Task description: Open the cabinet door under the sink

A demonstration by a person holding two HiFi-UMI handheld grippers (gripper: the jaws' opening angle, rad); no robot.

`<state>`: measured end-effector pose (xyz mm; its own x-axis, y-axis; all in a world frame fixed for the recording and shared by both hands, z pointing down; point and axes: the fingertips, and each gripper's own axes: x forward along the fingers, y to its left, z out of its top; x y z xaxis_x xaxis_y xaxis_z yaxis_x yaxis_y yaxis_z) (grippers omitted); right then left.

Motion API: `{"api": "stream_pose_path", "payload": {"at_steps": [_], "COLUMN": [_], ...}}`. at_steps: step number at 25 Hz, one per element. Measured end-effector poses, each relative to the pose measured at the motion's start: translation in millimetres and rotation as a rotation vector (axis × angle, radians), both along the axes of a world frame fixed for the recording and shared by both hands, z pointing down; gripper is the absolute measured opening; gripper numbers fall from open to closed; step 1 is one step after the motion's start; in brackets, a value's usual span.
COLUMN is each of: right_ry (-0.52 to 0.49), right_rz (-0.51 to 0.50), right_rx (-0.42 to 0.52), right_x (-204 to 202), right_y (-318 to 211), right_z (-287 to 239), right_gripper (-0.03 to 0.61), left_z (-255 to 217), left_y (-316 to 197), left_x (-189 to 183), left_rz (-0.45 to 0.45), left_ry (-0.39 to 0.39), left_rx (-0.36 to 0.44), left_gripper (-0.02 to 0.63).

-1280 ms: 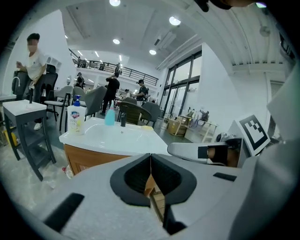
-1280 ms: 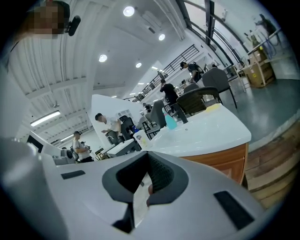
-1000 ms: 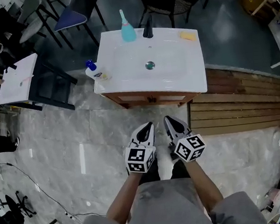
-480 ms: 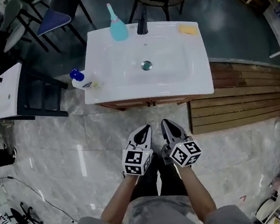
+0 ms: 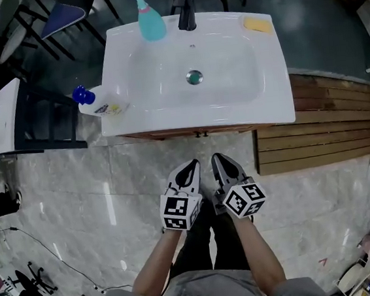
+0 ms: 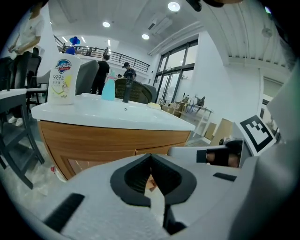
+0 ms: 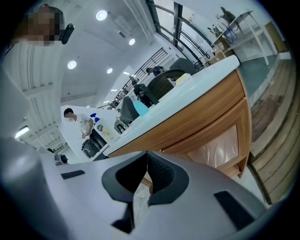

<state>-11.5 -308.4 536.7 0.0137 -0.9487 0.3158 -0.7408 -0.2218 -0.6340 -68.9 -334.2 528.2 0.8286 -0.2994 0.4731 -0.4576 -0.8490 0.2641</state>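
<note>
The white sink (image 5: 135, 110) tops a wooden cabinet (image 5: 170, 135), of which the head view shows only the front edge and two small knobs (image 5: 201, 134). Both grippers hang side by side over the marble floor, short of the cabinet and touching nothing. My left gripper (image 5: 191, 166) is shut and empty, and so is my right gripper (image 5: 219, 158). In the left gripper view the shut left gripper (image 6: 151, 155) faces the cabinet door (image 6: 84, 161). In the right gripper view the shut right gripper (image 7: 146, 153) faces the closed, panelled cabinet door (image 7: 220, 145).
On the sink stand a teal bottle (image 5: 150, 19), a black faucet (image 5: 186, 16), a yellow sponge (image 5: 257, 23) and a white bottle with a blue cap (image 5: 95, 104). A wooden slat platform (image 5: 321, 130) lies to the right. A black stand with a white top (image 5: 1, 117) is at left.
The sink and cabinet have come nearer and more central in the head view. Both grippers stay shut, side by side, a little closer to the cabinet front.
</note>
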Motion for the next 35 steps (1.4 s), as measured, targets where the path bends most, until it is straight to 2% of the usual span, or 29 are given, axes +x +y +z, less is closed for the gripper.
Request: {"api": "stream_pose_path", "payload": {"at_steps": [11, 16, 25, 35], "right_ry": [-0.039, -0.099, -0.178, -0.21], "right_rz": [0.016, 0.067, 0.136, 0.177], "right_rx": [0.0, 0.004, 0.022, 0.054], "right_x": [6.6, 15.1, 23.6, 34.9], "right_y": [-9.7, -13.3, -29.7, -60.9], "right_z": [74.8, 116.6, 174.2, 219.3], "right_gripper": [0.012, 0.015, 0.08, 0.094], "left_z": [57.7, 94.8, 141.8, 184.8], "left_y": [-6.4, -10.0, -18.0, -38.0], "left_x": [14.2, 17.3, 30.6, 33.7], "left_rz": [0.028, 0.024, 0.05, 0.062], "left_ry": [-0.021, -0.034, -0.043, -0.047], "left_rx": [0.033, 0.016, 0.016, 0.016], "left_gripper": [0.009, 0.009, 0.009, 0.009]}}
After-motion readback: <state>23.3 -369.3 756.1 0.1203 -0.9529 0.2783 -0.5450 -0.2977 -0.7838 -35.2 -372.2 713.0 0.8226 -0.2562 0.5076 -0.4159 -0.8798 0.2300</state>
